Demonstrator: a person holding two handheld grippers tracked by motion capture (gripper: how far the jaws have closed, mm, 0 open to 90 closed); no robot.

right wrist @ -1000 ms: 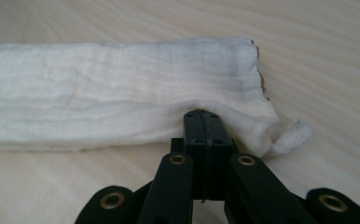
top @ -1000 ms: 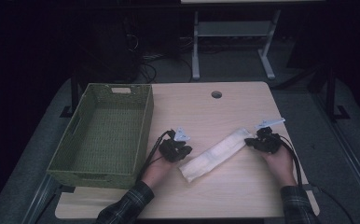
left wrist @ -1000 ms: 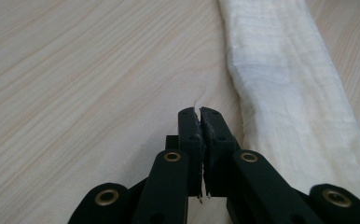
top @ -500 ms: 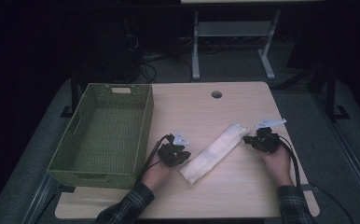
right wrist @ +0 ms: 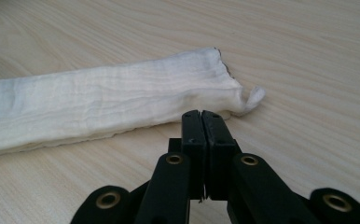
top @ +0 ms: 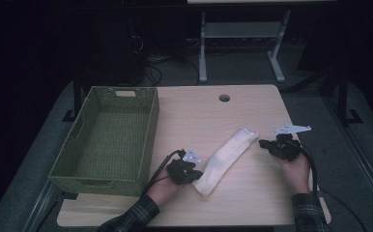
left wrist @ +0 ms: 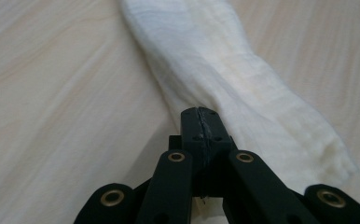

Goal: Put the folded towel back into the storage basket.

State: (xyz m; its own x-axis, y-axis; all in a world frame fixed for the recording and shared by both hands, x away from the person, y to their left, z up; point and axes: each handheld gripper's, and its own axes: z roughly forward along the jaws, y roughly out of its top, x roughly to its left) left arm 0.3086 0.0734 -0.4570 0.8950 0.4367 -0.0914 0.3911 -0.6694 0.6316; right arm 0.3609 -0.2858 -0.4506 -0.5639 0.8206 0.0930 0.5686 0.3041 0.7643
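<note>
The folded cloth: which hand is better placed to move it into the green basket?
Left, probably. The left tool is at the cloth's near end, beside the basket; the right tool is at the far end.

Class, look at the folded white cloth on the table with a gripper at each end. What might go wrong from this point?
1. Both grippers' jaws are shut: the left gripper sits at the folded cloth and the right gripper at its far end; whether either pinches fabric is unclear, so a lift may leave the cloth behind.
2. If only one end is caught, the fold may come undone.
3. The green basket stands close beside the left hand; a sideways swing might knock it.
</note>
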